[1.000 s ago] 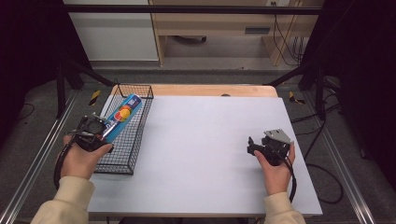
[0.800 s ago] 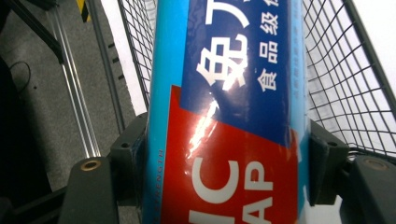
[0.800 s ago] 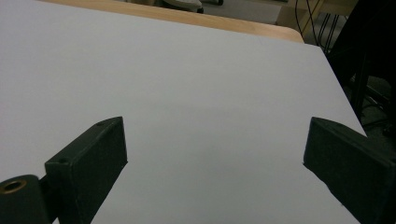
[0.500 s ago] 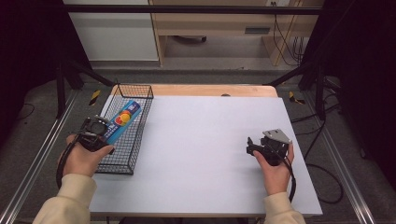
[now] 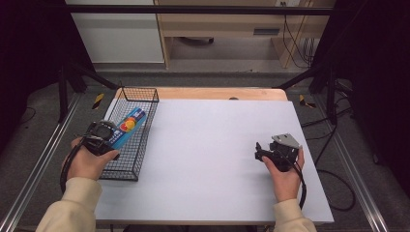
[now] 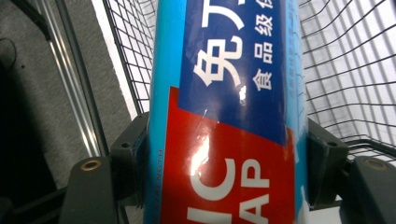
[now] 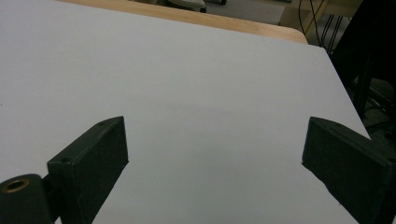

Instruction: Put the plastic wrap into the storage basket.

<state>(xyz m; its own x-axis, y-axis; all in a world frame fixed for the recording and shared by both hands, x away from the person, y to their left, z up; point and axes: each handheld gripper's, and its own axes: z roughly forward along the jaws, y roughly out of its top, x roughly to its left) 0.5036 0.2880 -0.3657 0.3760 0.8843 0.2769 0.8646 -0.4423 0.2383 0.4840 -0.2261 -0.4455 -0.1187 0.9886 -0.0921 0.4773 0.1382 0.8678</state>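
This looks like a lab recording bay. A white-topped table stands between aluminium frame rails and black curtains. Loose cables hang behind.

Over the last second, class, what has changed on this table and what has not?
The left claw, shut on the blue box, drew it slightly back toward the person over the wire basket. The right claw stayed open and still above the table.
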